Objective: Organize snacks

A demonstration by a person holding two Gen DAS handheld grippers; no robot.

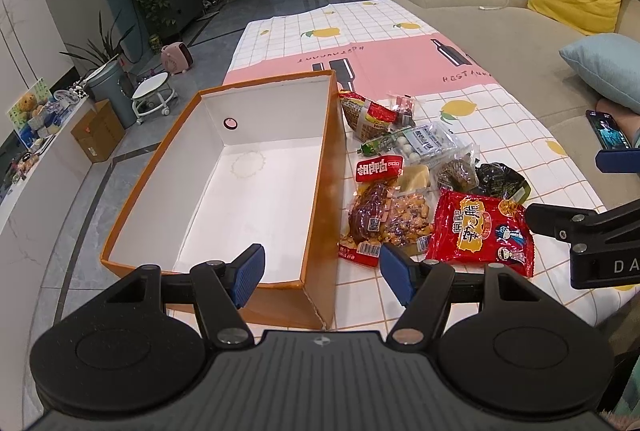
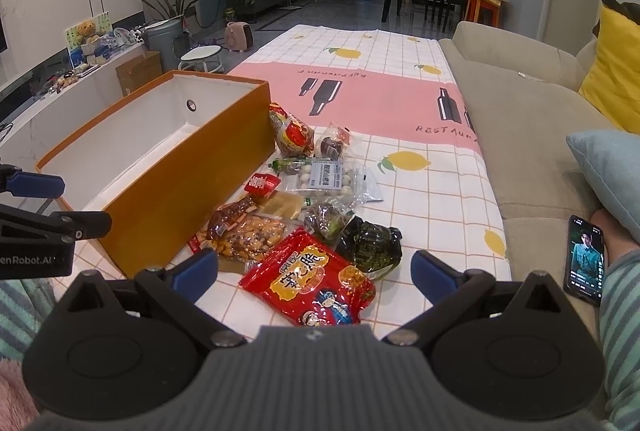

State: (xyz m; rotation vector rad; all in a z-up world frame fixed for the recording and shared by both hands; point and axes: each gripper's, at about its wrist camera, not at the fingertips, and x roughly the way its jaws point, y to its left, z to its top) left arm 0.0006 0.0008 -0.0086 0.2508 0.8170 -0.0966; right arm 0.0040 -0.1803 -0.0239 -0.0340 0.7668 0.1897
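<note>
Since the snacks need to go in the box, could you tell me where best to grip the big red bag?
Probably pinch the red bag by its right sealed edge, from above with the right hand-held gripper; it lies flat, and that side is clear.

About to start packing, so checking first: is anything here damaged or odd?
The orange box is split at its near corner, the seam gaping. A faint ring stain marks its white floor. The snacks lie in a loose heap beside it, none inside yet.
</note>
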